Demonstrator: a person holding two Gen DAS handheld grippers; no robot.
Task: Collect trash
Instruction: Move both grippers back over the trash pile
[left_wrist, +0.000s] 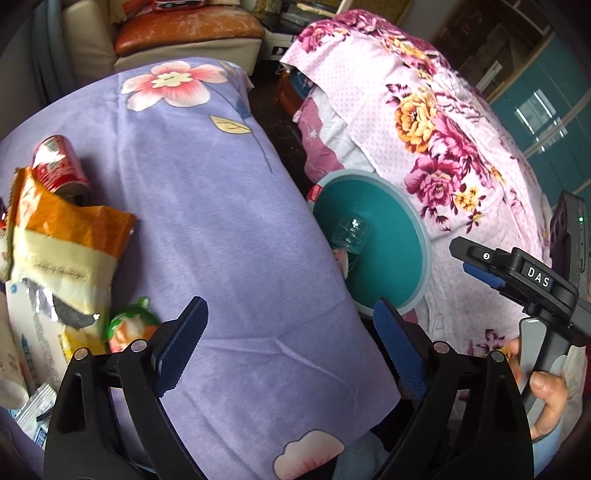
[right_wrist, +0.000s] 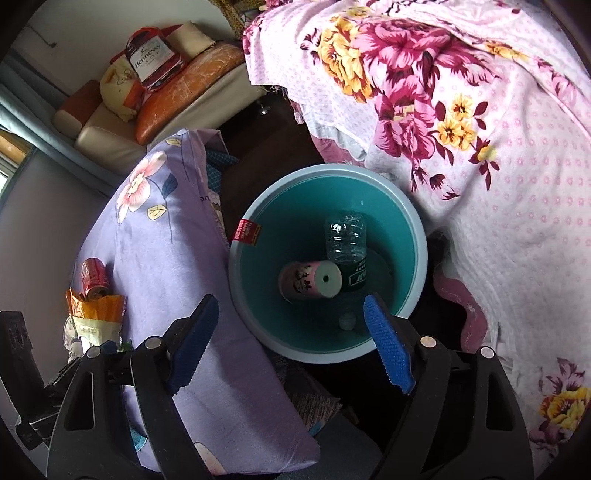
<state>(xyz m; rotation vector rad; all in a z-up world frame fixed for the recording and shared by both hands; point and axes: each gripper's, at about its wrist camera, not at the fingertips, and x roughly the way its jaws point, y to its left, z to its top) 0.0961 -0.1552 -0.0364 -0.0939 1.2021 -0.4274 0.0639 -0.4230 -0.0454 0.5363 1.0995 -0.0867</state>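
Note:
A teal bin (right_wrist: 413, 236) stands on the floor between two covered surfaces. Inside it lie a clear plastic bottle (right_wrist: 345, 236) and a pink cup (right_wrist: 308, 282). My right gripper (right_wrist: 291, 343) hovers above the bin's near rim, open and empty. In the left wrist view my left gripper (left_wrist: 291, 347) is open over the purple floral cloth (left_wrist: 221, 221), holding nothing. Trash lies at that cloth's left: a red can (left_wrist: 59, 166), an orange-and-cream snack bag (left_wrist: 62, 251), a green-and-orange wrapper (left_wrist: 129, 325) and white packets (left_wrist: 33, 410). The bin (left_wrist: 391, 258) shows to the right, with the right gripper (left_wrist: 476, 258) beyond it.
A pink floral bedspread (right_wrist: 461, 129) covers the right side. A sofa with orange cushions (right_wrist: 184, 96) and a Hennessy bottle (right_wrist: 151, 59) sits at the back. Dark floor (right_wrist: 258, 155) runs between the cloths. A person's hand (left_wrist: 546, 398) grips the right tool's handle.

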